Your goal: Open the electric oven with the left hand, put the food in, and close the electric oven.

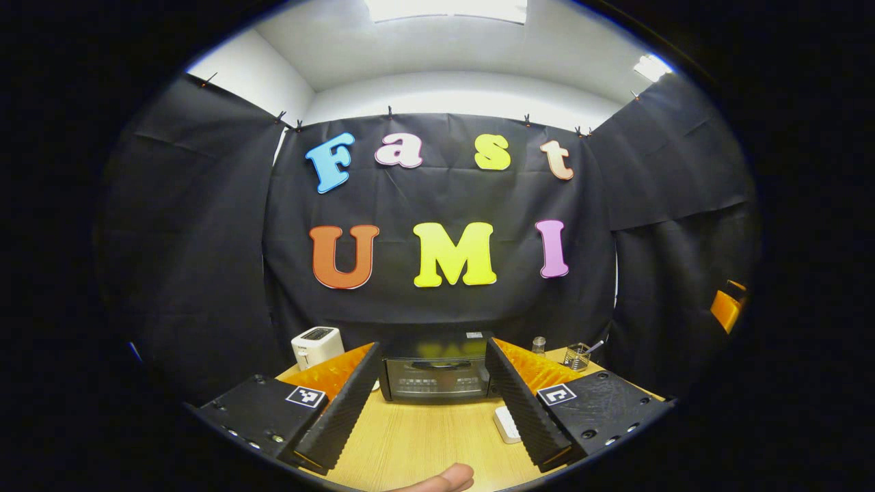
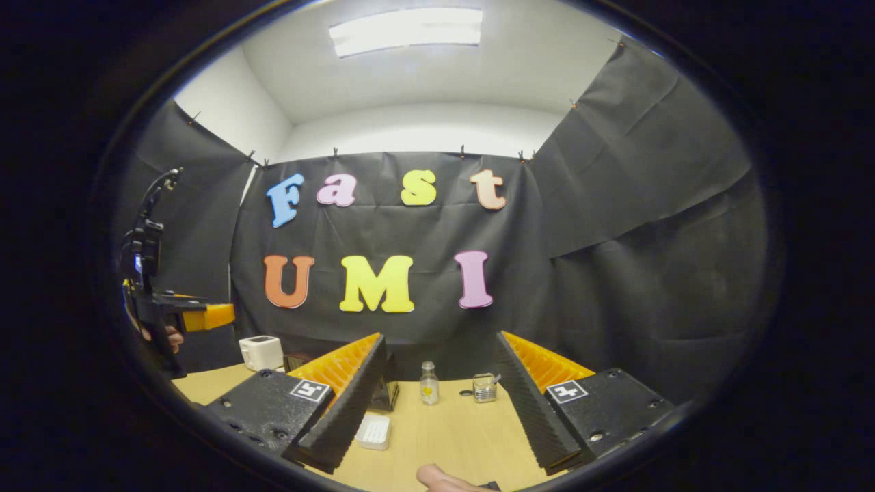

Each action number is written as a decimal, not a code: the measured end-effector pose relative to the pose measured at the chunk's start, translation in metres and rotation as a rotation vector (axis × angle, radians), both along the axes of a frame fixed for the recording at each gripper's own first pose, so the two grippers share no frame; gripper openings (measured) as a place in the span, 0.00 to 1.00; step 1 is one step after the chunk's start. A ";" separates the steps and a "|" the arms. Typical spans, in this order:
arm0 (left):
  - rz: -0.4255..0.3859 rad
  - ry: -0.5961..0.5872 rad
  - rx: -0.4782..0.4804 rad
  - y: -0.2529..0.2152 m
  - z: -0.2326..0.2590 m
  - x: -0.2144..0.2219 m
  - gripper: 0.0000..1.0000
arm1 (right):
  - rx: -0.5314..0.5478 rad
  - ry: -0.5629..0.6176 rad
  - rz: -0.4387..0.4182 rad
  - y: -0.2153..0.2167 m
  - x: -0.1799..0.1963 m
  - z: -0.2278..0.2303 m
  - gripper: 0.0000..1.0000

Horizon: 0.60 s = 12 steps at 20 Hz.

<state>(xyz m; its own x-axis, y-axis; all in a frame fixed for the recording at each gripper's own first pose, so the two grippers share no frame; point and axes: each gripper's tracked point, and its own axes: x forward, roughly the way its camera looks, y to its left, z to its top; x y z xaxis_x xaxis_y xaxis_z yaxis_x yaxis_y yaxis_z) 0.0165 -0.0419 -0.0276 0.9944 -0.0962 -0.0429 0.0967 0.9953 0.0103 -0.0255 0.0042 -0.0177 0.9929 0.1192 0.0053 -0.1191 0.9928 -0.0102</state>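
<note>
Oven [image 1: 437,377]: low centre of the left gripper view, on the table [image 1: 424,444], framed between the two fingers, door shut, well ahead of the tips
Oven handling: likely a rigid metal box with a glass door hinged at the bottom; heavy enough to stay put, though a hard tug might slide it on smooth wood
Handle [image 1: 439,365]: dark bar across the top of the door, best hold at its middle, pull out and down; probably slick, so a hook behind it beats a pinch
Food [image 2: 374,432]: pale ribbed block, low left of centre in the right gripper view, flat on the table, just beside the near finger; also lower right of centre in the left gripper view; looks light, whether soft or stiff unclear; take by the long sides
Left gripper [image 1: 437,417]: spread wide, nothing between the fingers, touching nothing, aimed at the oven
Right gripper [image 2: 437,417]: spread wide too, empty, hanging above the table, bottle [image 2: 428,383] and jar [image 2: 484,387] seen through the gap, well ahead
Toaster [image 1: 316,346]: white, lower left of the left gripper view, beside the oven, out of the way
Progress: nothing begun, door not yet opened
</note>
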 end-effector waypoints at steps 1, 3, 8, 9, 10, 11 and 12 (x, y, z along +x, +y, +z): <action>-0.007 -0.001 -0.012 -0.002 0.000 -0.008 0.97 | -0.006 -0.002 -0.002 -0.001 -0.001 0.000 1.00; -0.007 -0.017 -0.029 -0.001 0.000 -0.024 0.97 | -0.011 -0.008 -0.004 -0.003 -0.004 0.002 1.00; -0.006 -0.063 -0.071 -0.007 0.005 -0.060 0.95 | -0.026 -0.024 0.000 -0.005 -0.012 0.007 1.00; -0.005 -0.069 -0.045 -0.006 0.007 -0.062 0.94 | -0.031 -0.030 0.000 -0.006 -0.013 0.008 1.00; -0.009 -0.070 -0.025 -0.007 0.007 -0.066 0.94 | -0.036 -0.033 -0.008 -0.009 -0.014 0.010 1.00; -0.014 -0.073 -0.017 -0.009 0.006 -0.067 0.94 | -0.038 -0.028 -0.021 -0.013 -0.014 0.009 1.00; -0.018 -0.078 -0.015 -0.013 0.007 -0.068 0.95 | -0.044 -0.024 -0.025 -0.015 -0.015 0.008 1.00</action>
<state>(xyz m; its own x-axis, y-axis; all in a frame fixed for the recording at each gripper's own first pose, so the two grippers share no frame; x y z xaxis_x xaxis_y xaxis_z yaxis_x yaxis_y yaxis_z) -0.0510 -0.0550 -0.0202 0.9928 -0.1141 0.0361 0.1140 0.9935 0.0036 -0.0403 -0.0105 -0.0092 0.9952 0.0948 0.0249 -0.0933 0.9940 -0.0567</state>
